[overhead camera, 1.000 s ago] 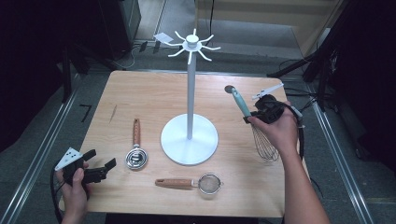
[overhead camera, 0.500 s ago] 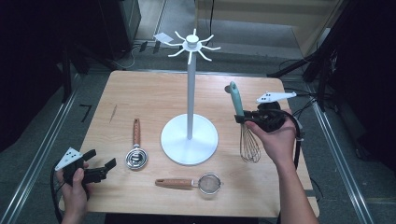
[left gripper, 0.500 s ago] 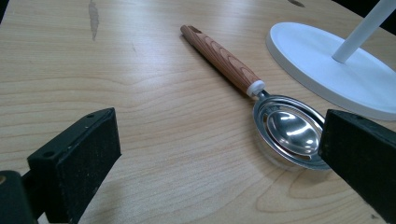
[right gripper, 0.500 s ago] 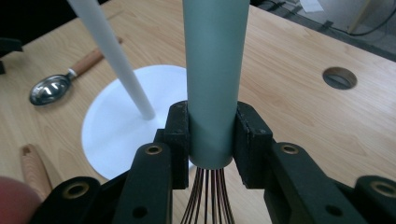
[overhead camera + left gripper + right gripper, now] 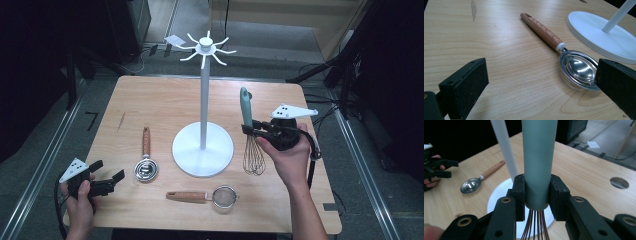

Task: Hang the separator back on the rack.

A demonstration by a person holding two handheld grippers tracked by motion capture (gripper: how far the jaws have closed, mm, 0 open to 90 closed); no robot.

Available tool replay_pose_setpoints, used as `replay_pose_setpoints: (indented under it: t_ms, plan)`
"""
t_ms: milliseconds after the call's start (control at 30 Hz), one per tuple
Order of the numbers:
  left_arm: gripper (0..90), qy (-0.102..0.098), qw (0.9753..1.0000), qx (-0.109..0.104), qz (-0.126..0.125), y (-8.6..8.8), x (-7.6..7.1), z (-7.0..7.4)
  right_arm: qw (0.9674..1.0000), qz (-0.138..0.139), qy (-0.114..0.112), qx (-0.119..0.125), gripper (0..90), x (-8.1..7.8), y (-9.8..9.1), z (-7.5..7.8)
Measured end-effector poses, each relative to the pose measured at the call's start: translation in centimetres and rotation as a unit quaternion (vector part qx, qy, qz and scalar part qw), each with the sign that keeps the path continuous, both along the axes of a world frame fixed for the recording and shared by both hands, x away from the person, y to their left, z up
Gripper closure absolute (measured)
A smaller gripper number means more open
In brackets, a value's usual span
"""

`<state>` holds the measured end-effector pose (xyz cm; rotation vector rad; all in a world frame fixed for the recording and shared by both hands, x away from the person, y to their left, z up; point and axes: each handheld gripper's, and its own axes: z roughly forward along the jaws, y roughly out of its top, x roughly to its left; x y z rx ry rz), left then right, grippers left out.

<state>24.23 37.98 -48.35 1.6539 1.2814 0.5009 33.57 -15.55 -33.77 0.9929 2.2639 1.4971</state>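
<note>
- The whisk (image 5: 248, 131) hangs upright, teal handle up and wires down, clear of the table (image 5: 150, 100) just right of the hook stand (image 5: 202, 100).
- The right gripper (image 5: 537, 192) clamps the handle's lower end.
- Step in hand, I judge: carrying it to hang; next needs lifting the handle's tip to a hook.
- The left gripper (image 5: 541, 82) rests wide and empty near the scoop (image 5: 574, 68).
</note>
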Motion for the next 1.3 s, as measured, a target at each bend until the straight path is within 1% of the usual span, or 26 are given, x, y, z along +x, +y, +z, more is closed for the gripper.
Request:
replay_pose_setpoints:
  t_ms: [33, 100, 133, 200, 267, 333, 367, 467, 533, 733, 767, 800, 833, 867, 967, 1067, 1233, 1300]
  plan:
    - [0.0, 0.000, 1.0000, 0.000, 0.000, 0.0, 0.0, 0.0, 0.9999, -0.001, -0.010, 0.010, 71.2, -0.4, 0.2, 0.2]
    - [0.0, 0.000, 1.0000, 0.001, 0.000, 0.0, 0.0, 0.0, 0.9997, -0.001, -0.017, 0.018, 71.2, -0.7, 0.3, 0.4]
    - [0.0, 0.000, 1.0000, 0.001, 0.000, 0.0, 0.0, 0.0, 0.9997, -0.001, -0.017, 0.018, 71.2, -0.7, 0.3, 0.4]
    - [0.0, 0.000, 1.0000, 0.001, 0.000, 0.0, 0.0, 0.0, 0.9992, 0.005, -0.029, 0.027, 71.1, -1.2, 0.6, 0.8]
    - [0.0, 0.000, 1.0000, 0.002, -0.001, 0.0, 0.0, 0.0, 0.9987, 0.007, -0.036, 0.035, 71.1, -1.5, 0.8, 1.0]
    - [0.0, 0.000, 1.0000, 0.002, -0.001, 0.0, 0.0, 0.0, 0.9985, 0.006, -0.040, 0.037, 71.1, -1.7, 0.9, 1.1]
    - [0.0, 0.000, 1.0000, 0.002, 0.000, 0.0, 0.0, 0.0, 0.9980, 0.005, -0.047, 0.042, 71.1, -1.9, 1.1, 1.3]
    - [0.0, -0.001, 1.0000, 0.002, -0.001, 0.0, 0.0, 0.0, 0.9973, 0.006, -0.054, 0.050, 71.1, -2.2, 1.3, 1.6]
    - [0.0, 0.000, 1.0000, 0.002, -0.001, 0.0, 0.0, 0.0, 0.9965, 0.013, -0.058, 0.058, 71.1, -2.5, 1.5, 1.8]
    - [0.0, -0.001, 1.0000, 0.002, -0.001, 0.0, 0.0, 0.0, 0.9951, 0.022, -0.069, 0.068, 71.1, -3.0, 2.0, 2.2]
    - [0.0, 0.000, 1.0000, 0.003, 0.000, 0.0, 0.0, 0.0, 0.9943, 0.025, -0.074, 0.073, 71.1, -3.2, 2.2, 2.5]
    - [0.0, 0.000, 1.0000, 0.003, 0.000, 0.0, 0.0, 0.0, 0.9943, 0.025, -0.074, 0.073, 71.1, -3.2, 2.2, 2.5]
    - [0.0, 0.000, 1.0000, 0.004, 0.000, 0.0, 0.0, 0.0, 0.9933, 0.030, -0.078, 0.079, 71.1, -3.5, 2.3, 2.8]
    - [0.0, 0.000, 1.0000, 0.004, 0.000, 0.0, 0.0, 0.0, 0.9933, 0.030, -0.078, 0.079, 71.1, -3.5, 2.3, 2.8]
    - [0.0, 0.000, 1.0000, 0.004, -0.001, 0.0, 0.0, 0.0, 0.9915, 0.037, -0.091, 0.085, 71.1, -3.8, 2.5, 3.3]
    - [0.0, 0.000, 1.0000, 0.003, 0.000, 0.0, 0.0, 0.0, 0.9909, 0.041, -0.095, 0.086, 71.1, -4.0, 2.7, 3.6]
    - [0.0, 0.000, 1.0000, 0.003, -0.001, 0.0, 0.0, 0.0, 0.9900, 0.042, -0.104, 0.086, 71.1, -4.0, 3.1, 4.2]
    - [0.0, 0.001, 1.0000, 0.004, -0.001, 0.0, 0.0, 0.0, 0.9892, 0.040, -0.110, 0.088, 71.2, -4.0, 3.4, 4.7]
